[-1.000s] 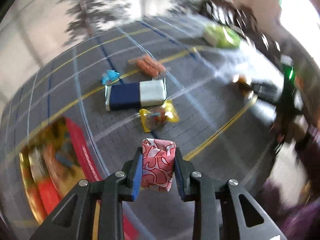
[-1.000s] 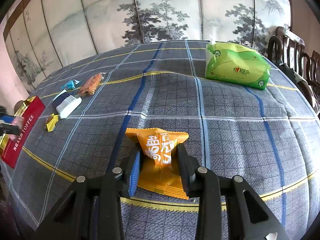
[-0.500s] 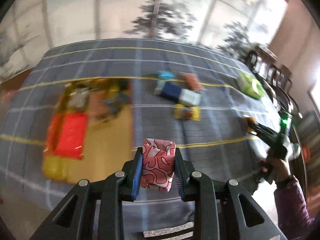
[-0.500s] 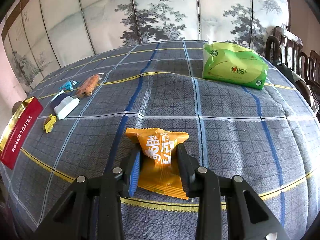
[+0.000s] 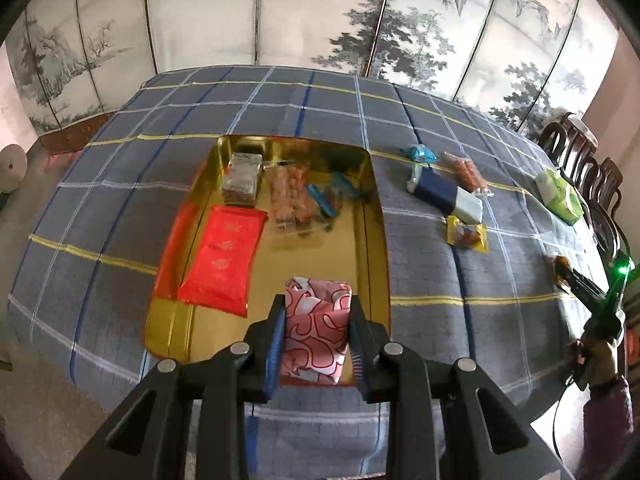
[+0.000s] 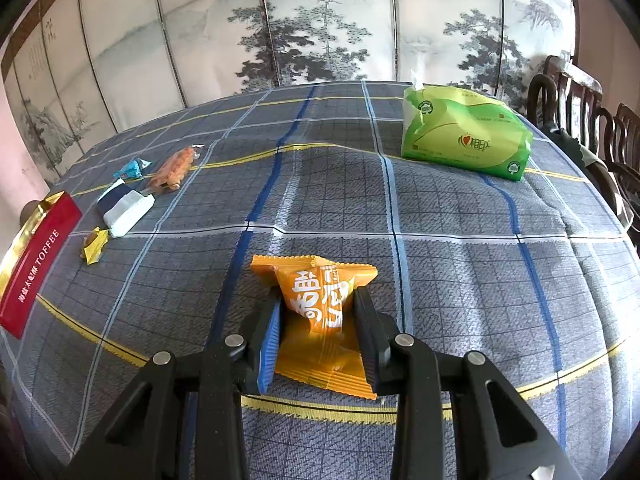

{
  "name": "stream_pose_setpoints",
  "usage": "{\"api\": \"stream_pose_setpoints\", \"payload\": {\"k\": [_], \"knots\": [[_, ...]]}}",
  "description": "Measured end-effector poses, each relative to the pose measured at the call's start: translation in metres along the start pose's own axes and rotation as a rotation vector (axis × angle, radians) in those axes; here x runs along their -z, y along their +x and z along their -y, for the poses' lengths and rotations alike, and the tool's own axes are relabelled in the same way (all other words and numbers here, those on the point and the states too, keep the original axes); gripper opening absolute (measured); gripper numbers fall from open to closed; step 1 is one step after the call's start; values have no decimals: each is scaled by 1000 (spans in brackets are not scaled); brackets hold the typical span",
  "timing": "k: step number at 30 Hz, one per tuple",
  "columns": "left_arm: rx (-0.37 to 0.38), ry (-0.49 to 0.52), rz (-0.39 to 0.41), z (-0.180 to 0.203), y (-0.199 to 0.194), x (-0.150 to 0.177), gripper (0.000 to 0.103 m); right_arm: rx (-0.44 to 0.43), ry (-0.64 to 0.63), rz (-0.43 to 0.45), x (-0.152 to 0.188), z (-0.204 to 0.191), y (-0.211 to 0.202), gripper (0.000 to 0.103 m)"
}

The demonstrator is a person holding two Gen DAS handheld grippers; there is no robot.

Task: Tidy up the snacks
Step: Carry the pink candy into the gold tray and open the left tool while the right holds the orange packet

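Apparently "TOFFEE" on red tin (image 6: 38,258)

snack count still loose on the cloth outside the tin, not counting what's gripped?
4, clustered right of the gold tin: small blue packet, orange bar, navy-and-white pack, yellow candy. The green pack looks like tissues. Nothing seems hidden.

Matte black angular arms with triangular cut-outs are seen on the left gripper (image 5: 316,340), silver round screws set at the joints, blue ribbed pads (image 5: 274,346) lining the fingers. The same build is shown on the right gripper (image 6: 318,340). At right edge, a purple sleeve (image 5: 608,412).
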State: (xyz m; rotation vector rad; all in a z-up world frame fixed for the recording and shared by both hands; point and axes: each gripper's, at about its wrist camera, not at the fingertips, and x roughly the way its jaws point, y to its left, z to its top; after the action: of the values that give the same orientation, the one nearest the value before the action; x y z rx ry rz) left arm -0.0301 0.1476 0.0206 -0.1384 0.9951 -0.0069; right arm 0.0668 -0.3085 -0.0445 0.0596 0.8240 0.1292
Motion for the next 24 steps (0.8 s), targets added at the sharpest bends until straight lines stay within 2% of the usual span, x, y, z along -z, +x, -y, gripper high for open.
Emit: {"api": "stream_pose_setpoints", "payload": {"k": [10,24], "knots": [[-38,29,2,-9,33,-20,29,4,-2,-1,0,-1,0,31],[-60,41,-43,-19,71,-34,29,6,-2,-2,-1,-1,0,31]]}}
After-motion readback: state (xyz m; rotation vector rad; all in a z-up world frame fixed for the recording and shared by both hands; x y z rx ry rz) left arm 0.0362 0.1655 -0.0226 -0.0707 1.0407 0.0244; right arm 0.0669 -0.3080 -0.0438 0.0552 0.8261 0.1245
